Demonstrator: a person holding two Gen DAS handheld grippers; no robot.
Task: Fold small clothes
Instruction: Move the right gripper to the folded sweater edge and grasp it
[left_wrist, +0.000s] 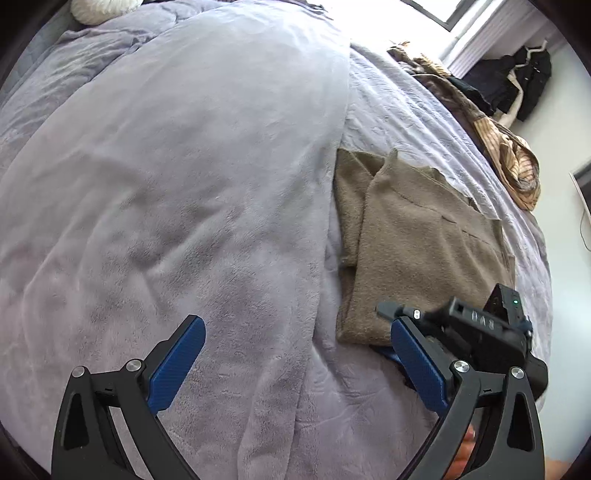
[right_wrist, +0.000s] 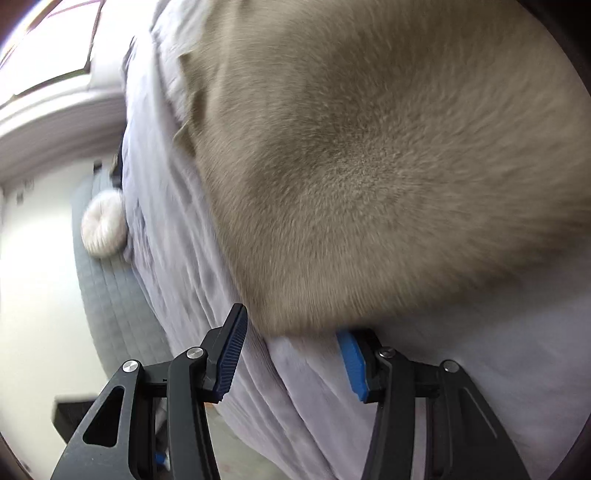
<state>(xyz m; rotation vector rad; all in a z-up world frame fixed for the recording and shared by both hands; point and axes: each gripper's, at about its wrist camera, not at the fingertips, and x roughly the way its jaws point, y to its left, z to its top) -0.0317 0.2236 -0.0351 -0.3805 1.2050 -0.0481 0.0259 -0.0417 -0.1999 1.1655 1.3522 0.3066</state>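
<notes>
Sweater (left_wrist: 417, 236) lies folded on my blanket (left_wrist: 184, 184). My left gripper (left_wrist: 295, 343) hangs spread, empty; my right gripper (right_wrist: 291, 347) stands spread at the sweater's edge, pinching nothing.

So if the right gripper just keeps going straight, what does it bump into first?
Most likely the sweater. The right gripper is open, and the sweater's near edge lies right past its fingertips on the blanket. The view is blurred, so the gap is hard to judge.

Bed (left_wrist: 424, 122): lilac sheet.
Blanket (left_wrist: 184, 184): plush lilac, left of garment.
Garment (left_wrist: 417, 240): khaki, folded, flat.
Striped clothes (left_wrist: 513, 162): heaped beyond garment, near the bed's edge.
</notes>
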